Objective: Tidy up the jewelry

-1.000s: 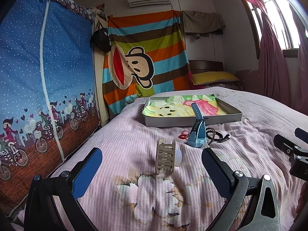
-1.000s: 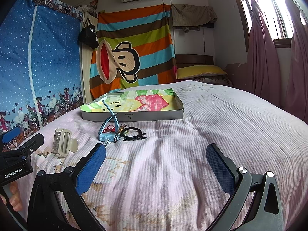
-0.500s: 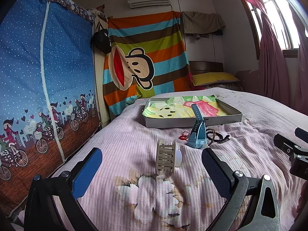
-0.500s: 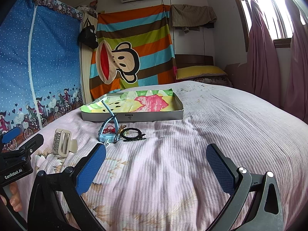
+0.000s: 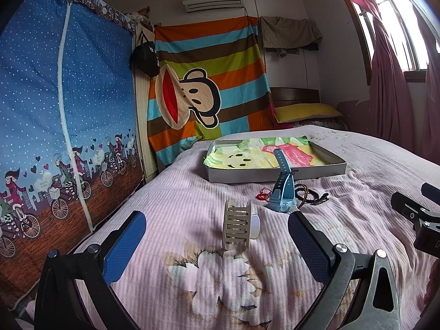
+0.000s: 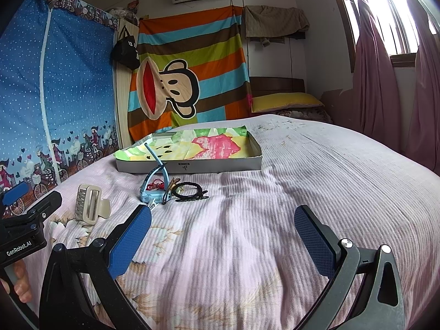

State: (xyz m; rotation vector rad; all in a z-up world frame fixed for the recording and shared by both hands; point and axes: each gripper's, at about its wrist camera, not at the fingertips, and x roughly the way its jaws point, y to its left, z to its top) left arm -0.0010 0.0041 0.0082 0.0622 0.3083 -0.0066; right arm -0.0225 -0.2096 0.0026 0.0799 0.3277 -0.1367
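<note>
1. Left gripper (image 5: 217, 236) fingers spread wide, empty, facing the beige hair claw (image 5: 238, 227) on the bed (image 5: 178, 200).
2. Right gripper (image 6: 222, 232) likewise wide, empty.
3. Blue watch (image 6: 154, 189) and hair ties (image 6: 187, 189) lie before the grey tray (image 6: 192, 166).

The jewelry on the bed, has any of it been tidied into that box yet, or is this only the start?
Only the start, it seems. The box shows just its colourful lining; nothing looks put away. Both the left gripper and the right gripper are open and hold nothing. Left on the bedspread: the beige hair claw, the blue watch, a small red piece and the dark hair ties.
</note>
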